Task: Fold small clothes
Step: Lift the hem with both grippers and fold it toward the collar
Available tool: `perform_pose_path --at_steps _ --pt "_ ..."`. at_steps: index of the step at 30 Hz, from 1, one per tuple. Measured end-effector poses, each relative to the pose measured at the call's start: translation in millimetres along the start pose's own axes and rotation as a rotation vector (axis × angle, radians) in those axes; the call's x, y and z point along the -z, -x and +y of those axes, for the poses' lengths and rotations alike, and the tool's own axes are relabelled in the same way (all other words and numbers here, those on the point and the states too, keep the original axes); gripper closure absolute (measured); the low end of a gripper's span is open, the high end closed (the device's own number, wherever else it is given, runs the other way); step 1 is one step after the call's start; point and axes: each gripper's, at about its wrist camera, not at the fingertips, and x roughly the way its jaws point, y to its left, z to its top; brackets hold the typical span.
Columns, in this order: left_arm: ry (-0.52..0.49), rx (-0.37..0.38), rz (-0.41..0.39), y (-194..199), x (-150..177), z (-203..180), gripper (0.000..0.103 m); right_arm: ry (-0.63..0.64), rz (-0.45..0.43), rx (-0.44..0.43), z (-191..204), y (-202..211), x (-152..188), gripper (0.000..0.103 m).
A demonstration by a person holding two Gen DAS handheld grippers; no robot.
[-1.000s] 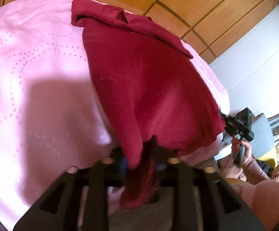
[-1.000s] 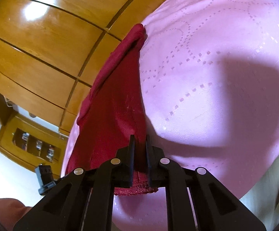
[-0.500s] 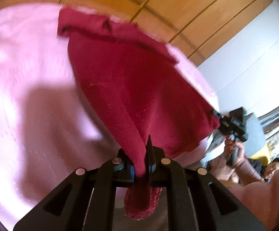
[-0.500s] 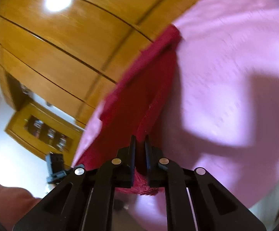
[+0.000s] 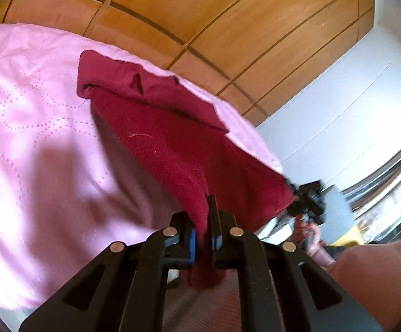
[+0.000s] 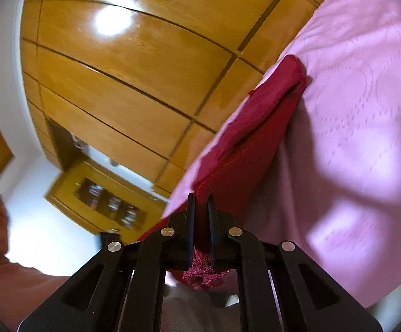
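While my left tongs clamp 1 near corner of the red garment, my right tongs clamp the other. Its near edge hangs lifted between them; its far end, folded over, lies on the pink bed by wooden panels.

The garment lies on the bed, wardrobe behind.

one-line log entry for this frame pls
step: lift near edge | left claw: shut on dark red knit garment | right claw: shut on same | far end: on pink quilted bedspread
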Motion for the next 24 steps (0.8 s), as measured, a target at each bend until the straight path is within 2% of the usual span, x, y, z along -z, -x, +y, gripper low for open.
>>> perform_pose_path --at_steps 3,8,10,13,17,19,24 --pt "0.054 0.083 -0.025 23 3 0 0.097 -0.019 -0.005 -0.051 6 14 14 0.095" --pt "0.088 0.134 -0.054 42 9 -3 0.097 -0.052 -0.021 -0.147 18 24 27 0.095" --pt "0.074 0.132 -0.059 38 5 -1 0.097 -0.067 -0.037 -0.166 17 22 21 0.095" --pt "0.073 0.129 -0.062 29 -11 9 0.097 -0.081 -0.062 -0.191 12 12 1 0.095" --pt "0.090 0.074 -0.069 12 -43 31 0.097 -0.119 -0.118 -0.196 6 -15 -46 0.095" --pt "0.108 0.026 -0.082 0 -67 46 0.097 -0.131 -0.138 -0.178 0 -26 -68 0.095" --pt "0.146 -0.024 -0.121 -25 -111 79 0.097 -0.244 -0.176 -0.129 -30 -63 -112 0.095"
